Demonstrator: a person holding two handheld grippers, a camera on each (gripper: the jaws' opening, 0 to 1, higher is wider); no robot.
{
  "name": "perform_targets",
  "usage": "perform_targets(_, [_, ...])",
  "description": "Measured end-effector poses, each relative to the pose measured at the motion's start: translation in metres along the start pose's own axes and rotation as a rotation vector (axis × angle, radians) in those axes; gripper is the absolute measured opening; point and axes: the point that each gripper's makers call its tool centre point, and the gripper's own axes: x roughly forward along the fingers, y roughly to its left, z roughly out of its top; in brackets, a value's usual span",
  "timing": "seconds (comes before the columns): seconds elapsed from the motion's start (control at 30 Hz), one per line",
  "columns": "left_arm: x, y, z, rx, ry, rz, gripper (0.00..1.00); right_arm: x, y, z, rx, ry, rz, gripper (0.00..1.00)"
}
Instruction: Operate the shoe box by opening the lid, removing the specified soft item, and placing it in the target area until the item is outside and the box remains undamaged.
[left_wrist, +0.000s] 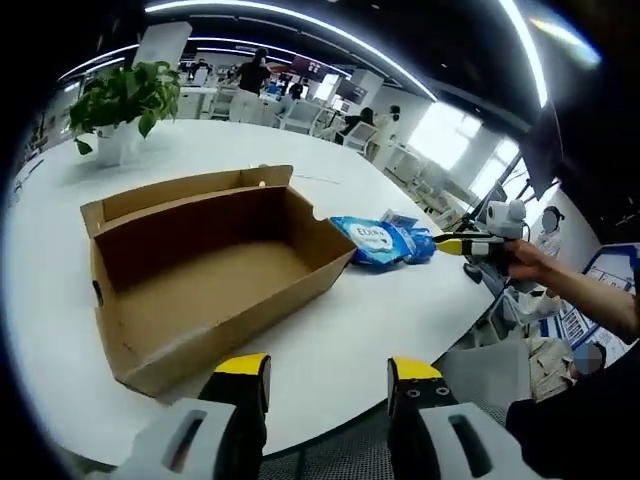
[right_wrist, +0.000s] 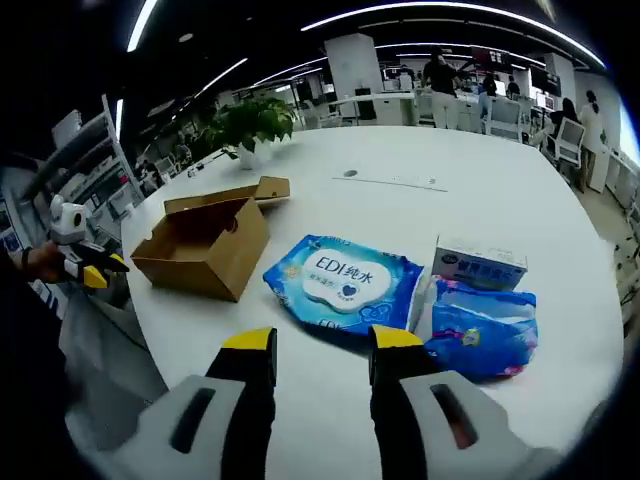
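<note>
The brown cardboard shoe box (left_wrist: 200, 290) lies open and empty on the white table (left_wrist: 350, 330), its lid flap (left_wrist: 190, 192) folded back at the far side. Just right of it lies a soft blue wipes pack (left_wrist: 375, 243). My left gripper (left_wrist: 330, 372) hovers open at the table's near edge, in front of the box. In the right gripper view the wipes pack (right_wrist: 340, 280) lies just beyond my open right gripper (right_wrist: 322, 345), with the box (right_wrist: 205, 245) to its left. A hand holds the right gripper (left_wrist: 455, 245) beside the pack.
A small white and blue carton (right_wrist: 480, 265) and another blue soft pack (right_wrist: 480, 325) lie right of the wipes. A potted plant (left_wrist: 125, 100) stands at the table's far side. Chairs, desks and people fill the office behind. The left gripper (right_wrist: 95, 270) shows past the table's edge.
</note>
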Motion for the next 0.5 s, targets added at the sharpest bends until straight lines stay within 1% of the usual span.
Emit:
perform_targets(0.17, [0.005, -0.001, -0.001, 0.005, 0.007, -0.018, 0.49, 0.004, 0.025, -0.009, 0.043, -0.025, -0.005, 0.34])
perform_targets(0.23, [0.009, -0.003, -0.003, 0.028, 0.022, -0.036, 0.49, 0.004, 0.035, -0.013, 0.047, -0.029, -0.008, 0.34])
perform_targets(0.27, [0.01, -0.004, -0.004, 0.033, 0.024, -0.039, 0.49, 0.004, 0.03, -0.015, 0.051, -0.029, -0.018, 0.34])
perform_targets(0.3, [0.011, -0.004, -0.004, 0.033, 0.026, -0.043, 0.49, 0.004, 0.032, -0.017, 0.046, -0.026, -0.032, 0.34])
perform_targets(0.37, [0.012, -0.003, -0.005, 0.027, 0.028, -0.047, 0.49, 0.002, 0.035, -0.024, -0.004, -0.004, -0.062, 0.33])
perform_targets(0.4, [0.013, -0.003, -0.006, 0.025, 0.031, -0.048, 0.49, 0.002, 0.043, -0.028, -0.008, 0.005, -0.055, 0.34])
perform_targets(0.5, [0.014, -0.004, -0.005, 0.022, 0.035, -0.052, 0.5, 0.001, 0.054, -0.032, -0.009, -0.001, -0.048, 0.34])
